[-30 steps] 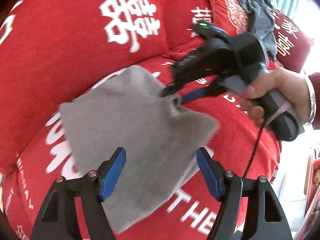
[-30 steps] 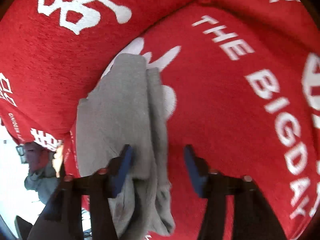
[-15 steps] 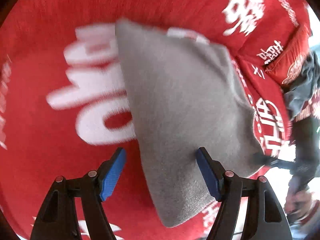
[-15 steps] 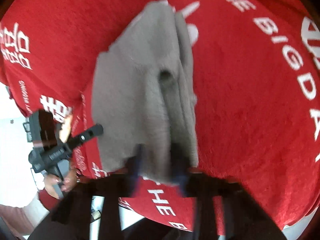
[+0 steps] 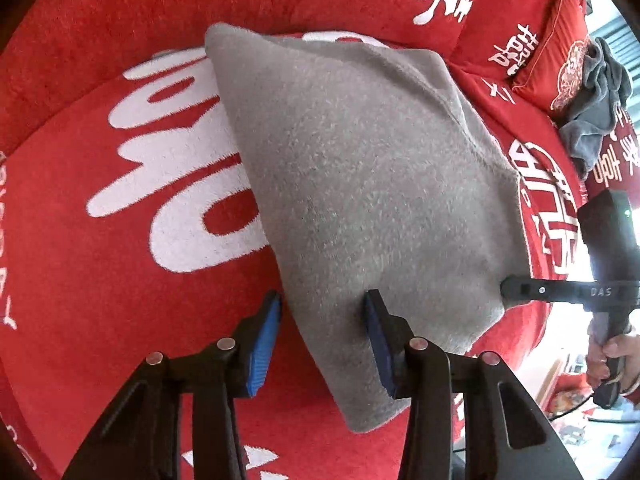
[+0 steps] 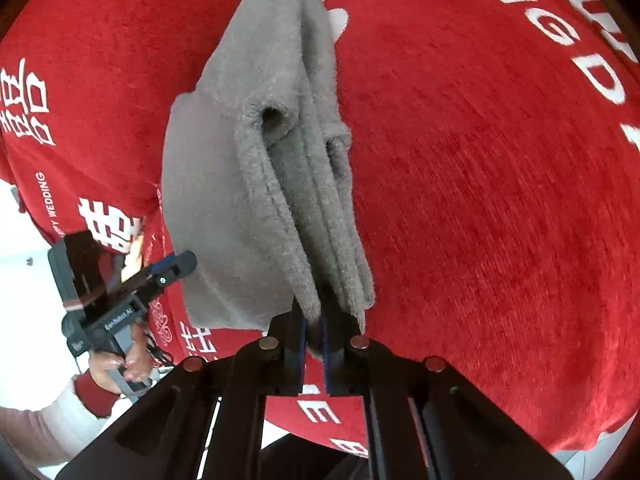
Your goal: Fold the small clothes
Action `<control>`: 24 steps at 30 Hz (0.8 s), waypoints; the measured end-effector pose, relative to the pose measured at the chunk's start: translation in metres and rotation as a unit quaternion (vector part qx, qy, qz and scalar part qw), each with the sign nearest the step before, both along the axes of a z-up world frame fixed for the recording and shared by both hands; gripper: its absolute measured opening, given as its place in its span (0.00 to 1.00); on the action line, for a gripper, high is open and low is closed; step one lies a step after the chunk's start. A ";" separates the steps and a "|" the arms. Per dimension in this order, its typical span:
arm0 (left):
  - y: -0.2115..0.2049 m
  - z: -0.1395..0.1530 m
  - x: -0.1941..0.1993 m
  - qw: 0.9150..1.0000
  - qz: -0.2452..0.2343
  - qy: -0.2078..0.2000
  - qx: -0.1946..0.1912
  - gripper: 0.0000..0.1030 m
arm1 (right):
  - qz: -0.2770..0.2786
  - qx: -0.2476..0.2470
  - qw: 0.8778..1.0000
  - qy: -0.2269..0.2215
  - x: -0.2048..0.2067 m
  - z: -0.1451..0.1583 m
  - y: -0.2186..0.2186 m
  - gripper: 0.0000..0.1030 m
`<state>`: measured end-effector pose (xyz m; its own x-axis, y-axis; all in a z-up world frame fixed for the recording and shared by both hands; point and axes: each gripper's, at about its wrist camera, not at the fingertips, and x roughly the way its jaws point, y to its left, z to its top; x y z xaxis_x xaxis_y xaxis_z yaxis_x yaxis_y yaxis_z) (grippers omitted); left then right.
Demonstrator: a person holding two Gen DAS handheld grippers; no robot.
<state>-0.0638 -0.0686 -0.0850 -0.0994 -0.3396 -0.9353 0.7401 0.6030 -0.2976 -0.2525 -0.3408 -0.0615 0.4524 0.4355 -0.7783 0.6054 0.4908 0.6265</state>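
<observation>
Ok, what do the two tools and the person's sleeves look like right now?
Both are black, angular frames with silver rivets and ribbed blue pads on the fingers: left tool, right tool. Each has a boxy black handle with small white lettering; a dark cable trails from the right handle. A red cuff over a pale sleeve shows at the left wrist.

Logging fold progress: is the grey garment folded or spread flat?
Folded. The grey garment shows several stacked layers at its edge, pinched by the right gripper over the red cover.

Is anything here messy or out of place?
Mostly tidy: the grey folded cloth lies on the red sofa cover, pinched by the right tool. The one untidy thing is a darker grey garment crumpled over a cushion.
</observation>
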 end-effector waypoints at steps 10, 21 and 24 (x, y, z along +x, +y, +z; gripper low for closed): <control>0.023 0.019 0.005 0.996 0.070 -0.035 0.051 0.64 | -0.014 -0.063 0.998 -0.005 0.012 0.059 -0.016 0.10; 0.013 0.030 0.007 0.988 0.116 -0.063 0.077 0.91 | 0.035 -0.107 0.994 -0.008 0.088 0.069 -0.022 0.10; 0.009 0.028 0.007 0.987 0.125 -0.062 0.085 0.91 | 0.044 -0.112 0.993 -0.004 0.089 0.067 -0.024 0.11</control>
